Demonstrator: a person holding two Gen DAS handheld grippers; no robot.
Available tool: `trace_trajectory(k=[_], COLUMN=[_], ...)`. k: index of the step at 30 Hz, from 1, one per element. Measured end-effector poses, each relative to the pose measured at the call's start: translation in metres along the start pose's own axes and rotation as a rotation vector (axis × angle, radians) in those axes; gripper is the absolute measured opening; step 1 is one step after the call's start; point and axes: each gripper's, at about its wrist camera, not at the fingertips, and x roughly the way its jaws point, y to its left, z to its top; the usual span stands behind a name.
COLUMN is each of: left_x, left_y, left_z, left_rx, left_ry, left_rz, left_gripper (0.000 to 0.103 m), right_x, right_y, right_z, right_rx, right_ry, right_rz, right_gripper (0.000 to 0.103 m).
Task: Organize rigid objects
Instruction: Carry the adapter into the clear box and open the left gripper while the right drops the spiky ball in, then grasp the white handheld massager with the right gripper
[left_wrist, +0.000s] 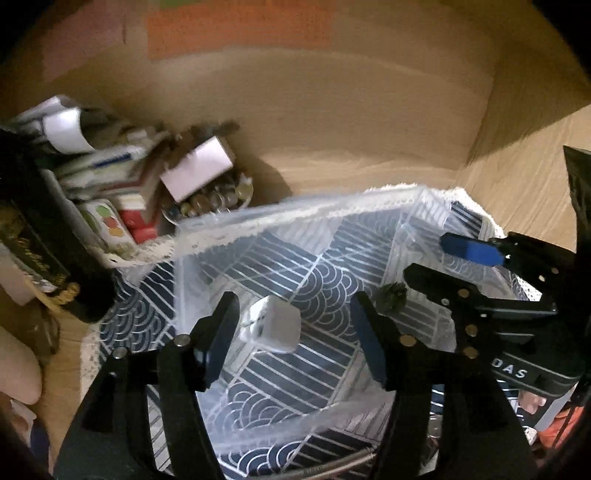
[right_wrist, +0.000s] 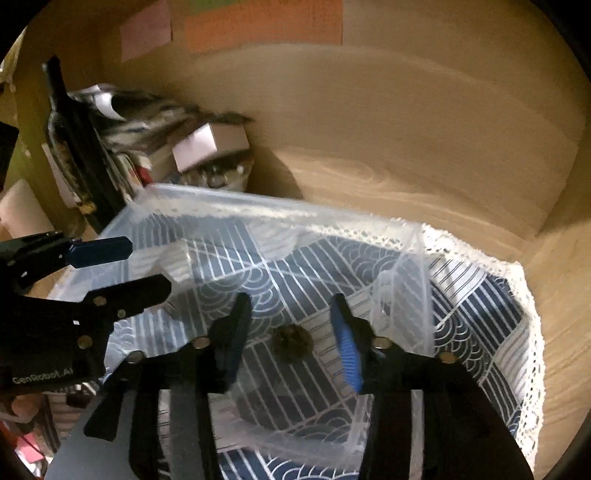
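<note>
Two grippers hang over one clear plastic bin (left_wrist: 369, 218) that sits on a navy wave-patterned cloth (left_wrist: 314, 288) with a lace edge, on a wooden surface. From the left wrist view, the left gripper (left_wrist: 295, 343) has its jaws apart and empty, poised above a small white cube-shaped plug or adapter (left_wrist: 275, 328) lying inside the bin between the fingers; a little dark lump (left_wrist: 391, 295) lies just to its right, near the right gripper (left_wrist: 432, 258), whose jaws also stand apart with nothing between them. Behind, a pile of small boxes and packets (left_wrist: 122, 184) is heaped against the back wall. From the right wrist view, the right gripper (right_wrist: 291, 339) is spread wide over the dark lump (right_wrist: 291, 343), which rests on the bin floor, and the left gripper (right_wrist: 144, 266) comes in from the left, open. Both views are blurred, so whether either object is touched cannot be told. My judgement: the step is a pick from inside the bin. Done well, each hand should drop straight down to clear the thin walls, centre its object between the pads, close gently, and keep apart from the other.
</note>
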Motion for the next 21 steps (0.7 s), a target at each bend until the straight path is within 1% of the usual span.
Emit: trace_trajectory(k=[2, 4, 7, 8, 10, 12, 14, 16, 21], left_x=[-0.014, -0.026, -0.05, -0.058, -0.072, -0.084, -0.097, -0.105, -0.109], left_y=[0.001, 0.001, 0.003, 0.003, 0.004, 0.006, 0.009, 0.012, 0.02], left_z=[-0.001, -0.002, -0.007, -0.01, -0.015, -0.021, -0.031, -0.041, -0.071], left_rx=[0.002, 0.0, 0.004, 0.008, 0.013, 0.012, 0.001, -0.003, -0.011], left_ry=[-0.028, -0.051, -0.106, -0.125, -0.151, -0.168, -0.187, -0.189, -0.156], left_rz=[-0.001, -0.002, 0.024, 0.031, 0.039, 0.045, 0.052, 0.06, 0.079], left_gripper=[0.063, 0.067, 0.079, 0.084, 0.087, 0.093, 0.097, 0.097, 0.097], right_x=[-0.016, -0.031, -0.053, -0.061, -0.075, -0.086, -0.096, -0.105, -0.109], right_y=[0.002, 0.005, 0.011, 0.014, 0.02, 0.025, 0.03, 0.037, 0.048], right_z=[0.0, 0.0, -0.003, -0.005, -0.011, -0.017, -0.025, -0.036, -0.062], right_rx=[-0.008, -0.005, -0.008, -0.015, -0.03, -0.032, -0.03, -0.036, -0.034], right_ry=[-0.04, -0.071, -0.122, -0.139, -0.172, -0.193, -0.207, -0.222, -0.213], right_rz=[-0.012, -0.005, -0.007, -0.013, -0.022, -0.014, -0.007, -0.014, -0.006], right_gripper=[0.051, 0.053, 0.058, 0.06, 0.062, 0.066, 0.066, 0.066, 0.068])
